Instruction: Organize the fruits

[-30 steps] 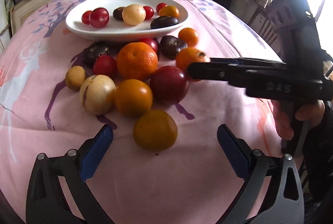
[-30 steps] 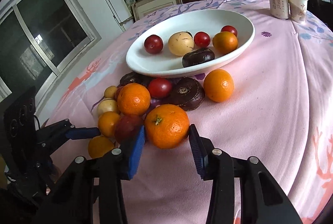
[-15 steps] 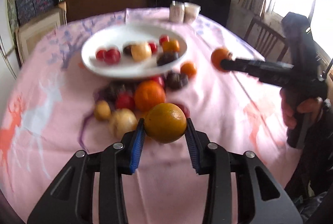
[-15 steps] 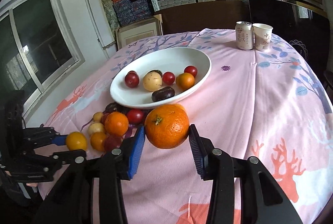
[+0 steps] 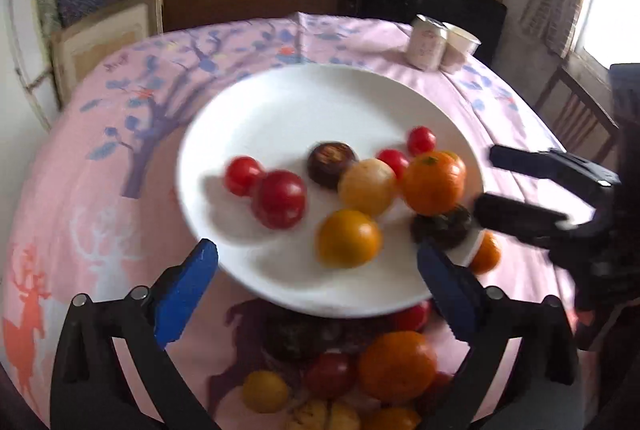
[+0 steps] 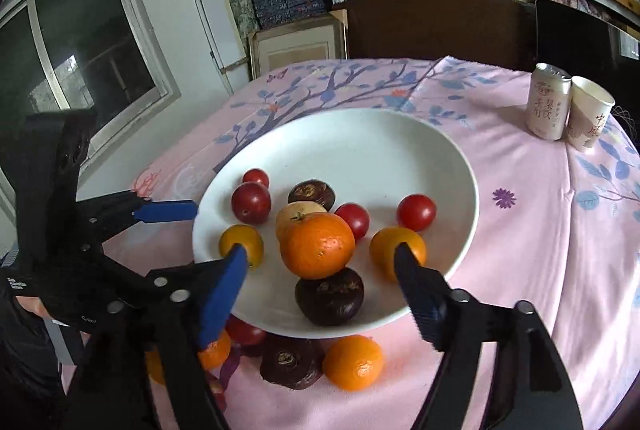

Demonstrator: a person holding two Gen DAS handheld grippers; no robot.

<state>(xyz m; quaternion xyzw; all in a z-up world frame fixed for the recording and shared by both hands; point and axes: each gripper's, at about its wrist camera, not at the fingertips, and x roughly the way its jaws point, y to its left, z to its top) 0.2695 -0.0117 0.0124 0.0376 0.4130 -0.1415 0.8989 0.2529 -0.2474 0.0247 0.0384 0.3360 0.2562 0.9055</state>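
A white oval plate (image 5: 280, 110) (image 6: 360, 134) on the pink tablecloth holds several fruits. My left gripper (image 5: 316, 282) is open over the plate's near rim, with a yellow-orange fruit (image 5: 347, 238) (image 6: 241, 243) lying free just ahead of it. My right gripper (image 6: 320, 270) is open over the plate's right side, with a large orange (image 6: 317, 244) (image 5: 433, 183) lying free between its fingers, resting against a dark fruit (image 6: 329, 295). Red tomatoes (image 5: 280, 199) and a pale yellow fruit (image 5: 368, 186) also lie on the plate.
More fruits lie on the cloth in front of the plate: an orange (image 5: 397, 366), a small orange (image 6: 352, 362), dark fruits (image 6: 291, 366), a small yellow fruit (image 5: 265, 390). A can (image 6: 548, 102) and a paper cup (image 6: 589, 118) stand at the far right. A chair (image 5: 576, 110) stands beside the table.
Both grippers moved forward over the plate and opened. The yellow-orange fruit left my left gripper and the large orange left my right gripper; both now lie on the plate.
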